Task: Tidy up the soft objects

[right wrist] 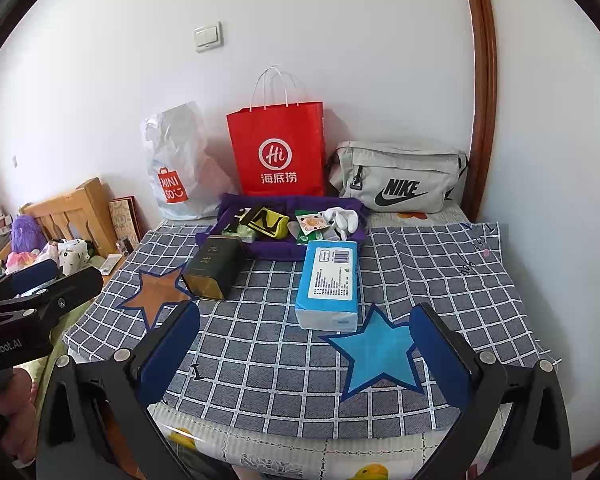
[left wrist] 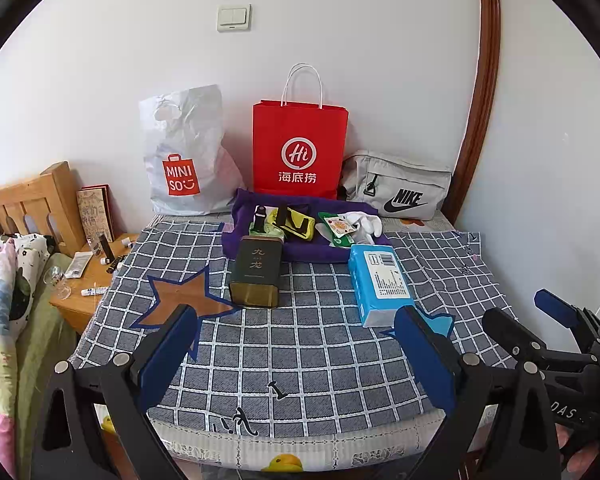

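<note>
Soft items lie grouped in a purple fabric tray (right wrist: 278,246) at the far centre of the grey checked cloth (right wrist: 260,360): a yellow-and-black folded piece (right wrist: 269,222), a green printed packet (right wrist: 311,226) and a white glove (right wrist: 342,218), all resting inside the tray walls. Touching the tray's front edge on one side, a dark tin (right wrist: 211,270) lies on its side; a blue tissue pack (right wrist: 329,284) lies flat at the tray's front edge on the other side. Against the wall behind the tray stand a white MINISO bag (right wrist: 178,164), a red paper bag (right wrist: 278,152) and a grey NIKE pouch (right wrist: 400,178), side by side. A brown star (right wrist: 156,294) and a blue star (right wrist: 378,354) are marked on the cloth nearer the cameras. Left gripper (left wrist: 296,354) hangs above the near part of the cloth, jaws spread wide, holding nothing. Right gripper (right wrist: 304,354) hangs likewise near the blue star, jaws spread wide and empty. Neither gripper touches any item. A wooden nightstand (left wrist: 88,292) stands beside the bed on the left.
</note>
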{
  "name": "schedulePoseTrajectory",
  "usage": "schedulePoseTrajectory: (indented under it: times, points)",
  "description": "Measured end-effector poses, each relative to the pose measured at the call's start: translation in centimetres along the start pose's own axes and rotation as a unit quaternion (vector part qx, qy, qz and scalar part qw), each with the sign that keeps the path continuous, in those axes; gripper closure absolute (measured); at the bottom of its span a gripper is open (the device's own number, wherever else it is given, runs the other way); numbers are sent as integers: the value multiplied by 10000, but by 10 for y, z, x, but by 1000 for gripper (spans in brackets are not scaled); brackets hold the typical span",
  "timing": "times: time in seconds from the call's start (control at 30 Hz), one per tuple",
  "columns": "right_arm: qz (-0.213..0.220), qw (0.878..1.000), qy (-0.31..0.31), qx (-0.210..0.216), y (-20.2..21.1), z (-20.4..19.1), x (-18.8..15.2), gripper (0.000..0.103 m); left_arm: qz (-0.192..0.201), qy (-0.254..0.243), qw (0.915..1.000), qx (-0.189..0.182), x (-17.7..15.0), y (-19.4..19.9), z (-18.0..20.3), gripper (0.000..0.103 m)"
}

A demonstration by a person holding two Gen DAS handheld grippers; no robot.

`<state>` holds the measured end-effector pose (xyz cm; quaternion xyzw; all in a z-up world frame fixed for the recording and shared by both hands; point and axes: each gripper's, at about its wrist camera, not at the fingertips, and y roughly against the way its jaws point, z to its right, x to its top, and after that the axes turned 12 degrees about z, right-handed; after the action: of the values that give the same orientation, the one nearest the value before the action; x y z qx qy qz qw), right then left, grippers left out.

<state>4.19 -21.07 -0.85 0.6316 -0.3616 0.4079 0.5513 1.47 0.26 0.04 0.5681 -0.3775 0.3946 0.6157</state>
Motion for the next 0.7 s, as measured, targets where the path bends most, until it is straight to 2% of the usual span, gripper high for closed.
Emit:
schedulePoseTrajectory:
  times: [0.7]
  points:
    - [26,10000,8,-1,2,0,2,0,3,4,10000,3,0,0,0,3]
